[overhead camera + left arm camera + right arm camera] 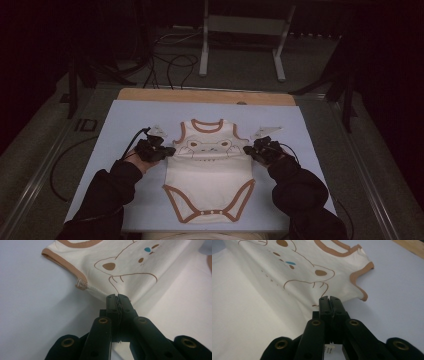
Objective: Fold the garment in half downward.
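A cream sleeveless baby bodysuit (pixel 207 172) with brown trim and a bear print lies face up on the pale mat (pixel 120 125). My left gripper (pixel 170 150) is shut on its side seam just below the left armhole. In the left gripper view the jaws (pixel 117 297) pinch the cloth edge of the bodysuit (pixel 130 265), which rises in a fold. My right gripper (pixel 247 149) is shut on the opposite side seam below the other armhole. The right gripper view shows its jaws (pixel 329 299) closed on the hem of the bodysuit (pixel 274 290), whose upper part is lifted and stretched between both grippers.
A wooden board edge (pixel 200 96) runs along the mat's far side. Black cables (pixel 170 65) lie on the floor beyond, near a metal stand's legs (pixel 242 45). Two small pale tags (pixel 265 131) rest on the mat beside the grippers.
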